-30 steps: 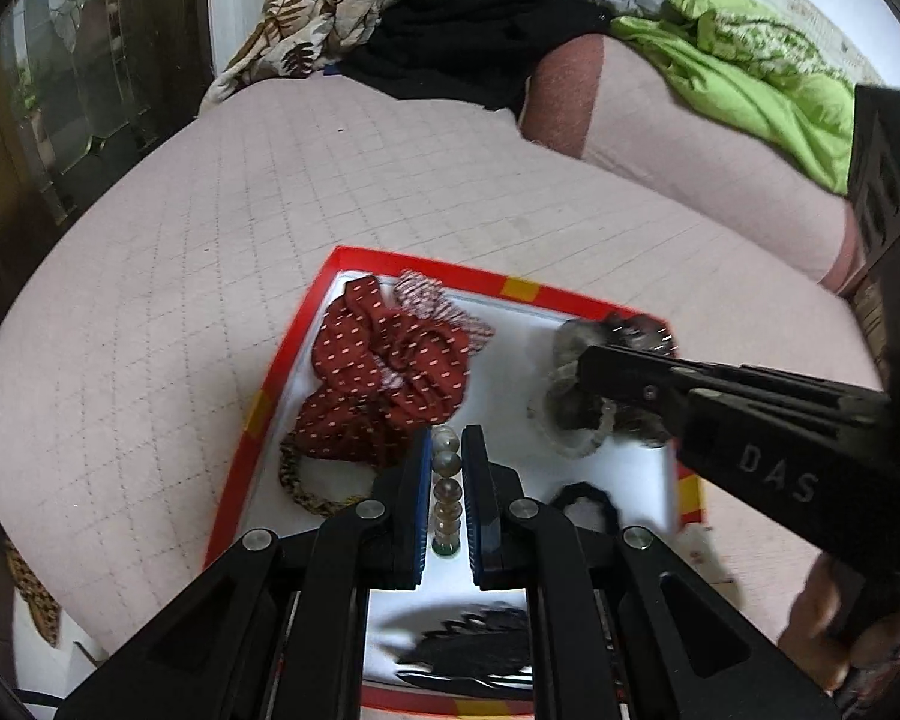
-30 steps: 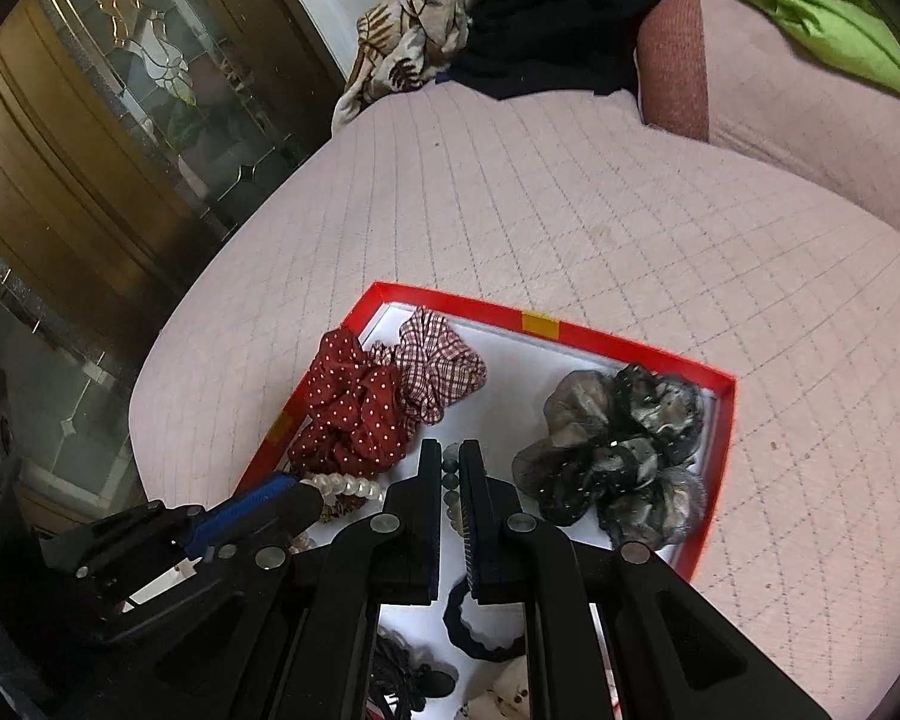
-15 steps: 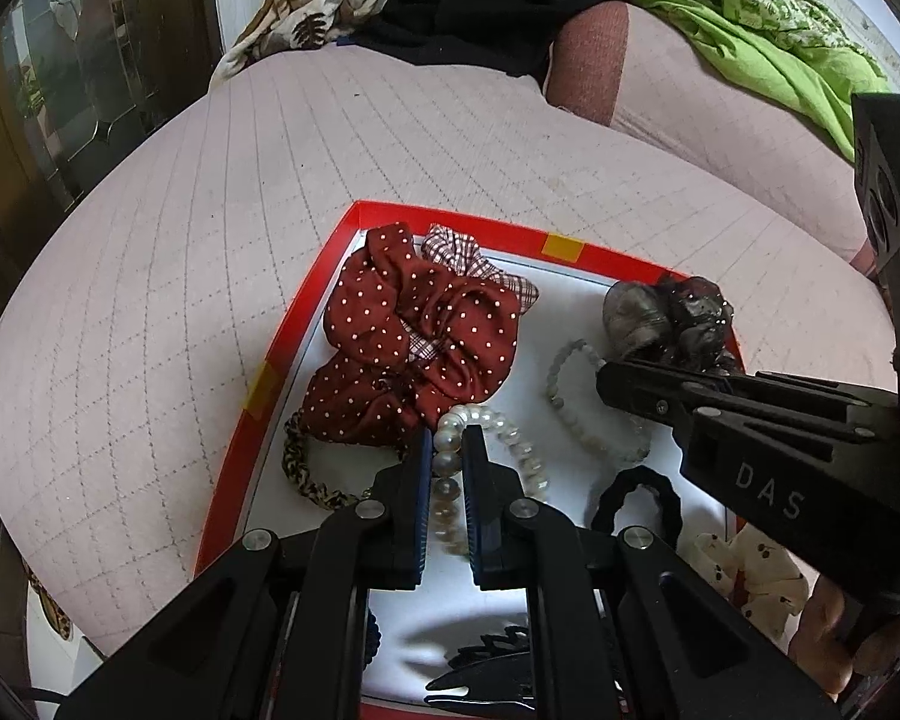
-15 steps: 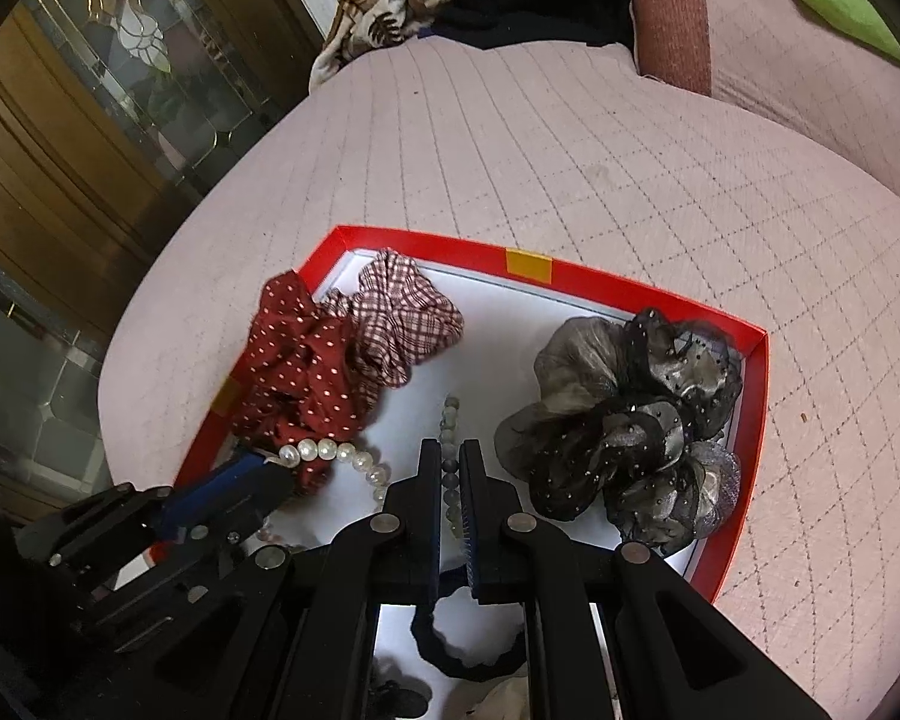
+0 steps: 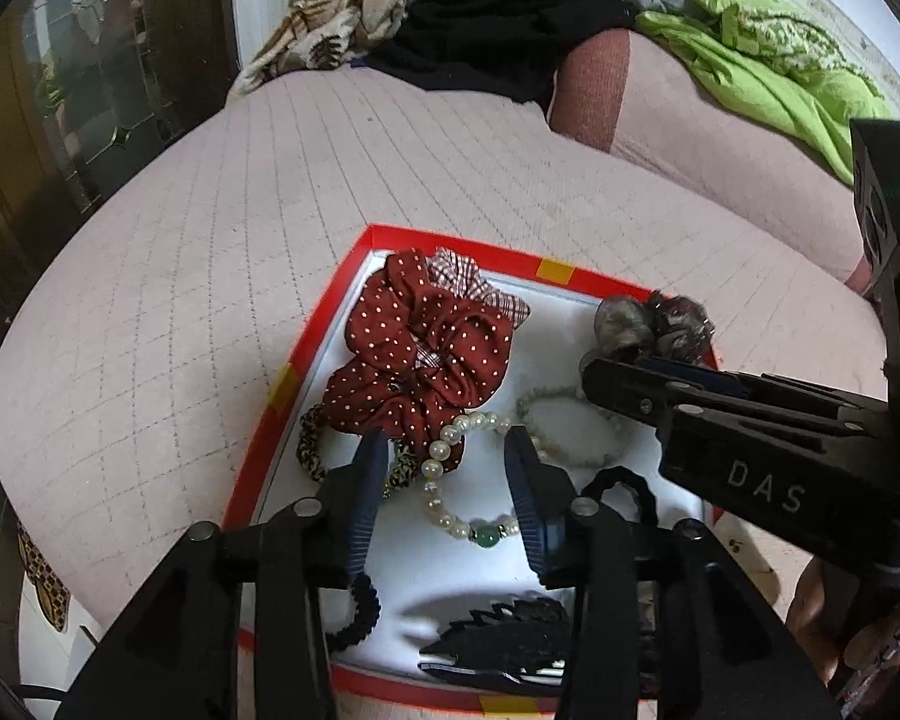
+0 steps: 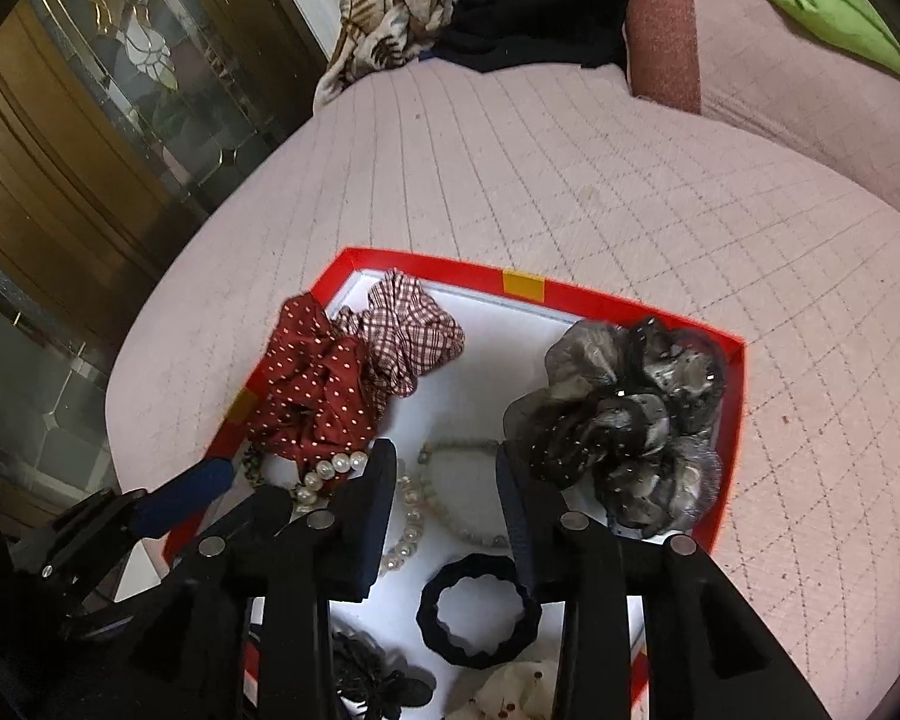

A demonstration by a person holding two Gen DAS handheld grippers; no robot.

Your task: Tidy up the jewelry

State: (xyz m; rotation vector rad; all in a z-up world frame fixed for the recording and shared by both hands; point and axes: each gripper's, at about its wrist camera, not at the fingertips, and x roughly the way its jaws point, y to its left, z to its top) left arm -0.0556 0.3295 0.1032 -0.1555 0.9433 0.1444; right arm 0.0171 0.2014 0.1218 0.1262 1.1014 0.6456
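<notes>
Pink quilted bed (image 5: 222, 252) carries our red-rimmed tray (image 5: 282, 378). At its nine o'clock lies a dotted scrunchie (image 5: 414, 360); our left gripper (image 5: 447, 462) has jaws opening over the pearl bracelet (image 5: 444, 468), which rests loose. Our right gripper (image 6: 447, 474), jaws opening, straddles a pale bracelet (image 6: 450, 447); a grey scrunchie (image 6: 624, 420) sits at three o'clock.

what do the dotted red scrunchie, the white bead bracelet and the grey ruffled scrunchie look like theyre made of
Dotted red scrunchie: matte woven fabric, gathered in soft folds. White bead bracelet: glossy round beads, pearl-like, probably imitation, with one green bead. Grey ruffled scrunchie: sheer gauzy fabric, since layers show through it, with small shiny dots.
</notes>
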